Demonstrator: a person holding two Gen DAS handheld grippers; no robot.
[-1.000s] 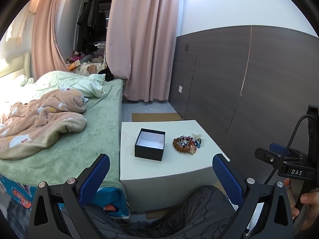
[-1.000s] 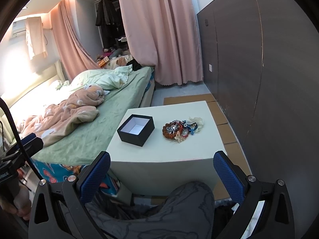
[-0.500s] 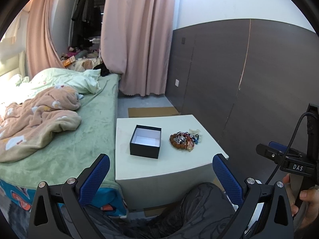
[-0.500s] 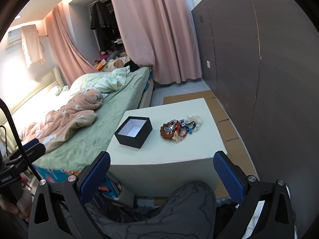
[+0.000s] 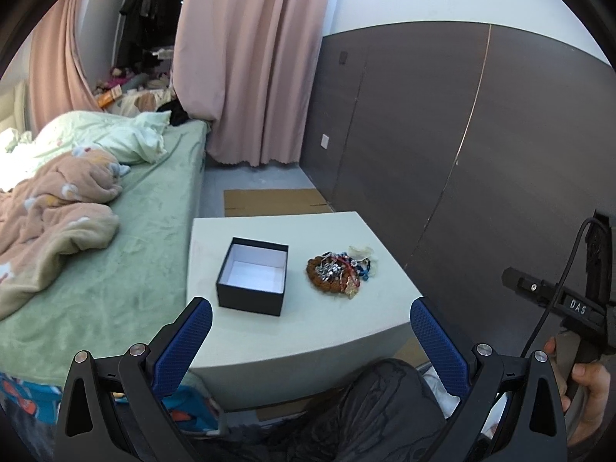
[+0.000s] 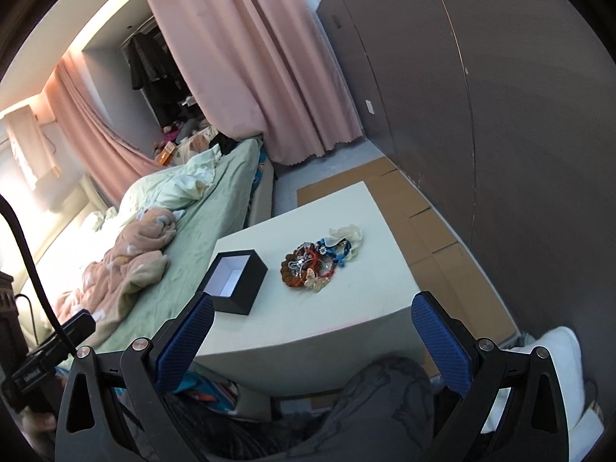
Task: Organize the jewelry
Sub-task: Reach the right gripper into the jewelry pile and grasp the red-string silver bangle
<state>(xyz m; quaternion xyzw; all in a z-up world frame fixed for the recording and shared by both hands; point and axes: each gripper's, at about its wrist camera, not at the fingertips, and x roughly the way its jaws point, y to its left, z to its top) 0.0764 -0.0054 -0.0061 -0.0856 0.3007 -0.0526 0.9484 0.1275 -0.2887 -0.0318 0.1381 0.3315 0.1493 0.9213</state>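
- The jewelry pile (image 5: 340, 273) lies on the white surface (image 5: 308, 331), a tangle of a brown beaded bracelet, silvery chains, red and blue pieces and a pale cream piece at its far right edge
- Just left of the pile, apart from it, sits the black box (image 5: 253, 275), open at the top and white inside, with nothing in it that I can see
- From my right camera the same pile (image 6: 321, 263) sits past the middle of the surface and the box (image 6: 235, 282) stands near the left front corner
- My left hand-held gripper (image 5: 308, 340) hovers short of the surface's near edge, its blue-padded fingers (image 5: 183, 346) spread wide apart and holding nothing
- My right hand-held gripper (image 6: 310, 340) also hangs before the near edge, tilted, its fingers (image 6: 441, 340) likewise wide apart with nothing between them
- My knee in dark patterned trousers (image 5: 385, 404) shows low between the fingers
- My right hand (image 5: 585, 389) grips the other tool's handle at the right edge of the left camera's view
- A bed (image 5: 115, 250) with a green sheet and a rumpled peach blanket (image 5: 50, 211) runs along the left of the surface
- Pink curtains (image 5: 250, 57) hang at the back, a dark panelled wall (image 5: 462, 134) stands to the right, and flat cardboard (image 5: 273, 202) lies on the floor beyond the surface
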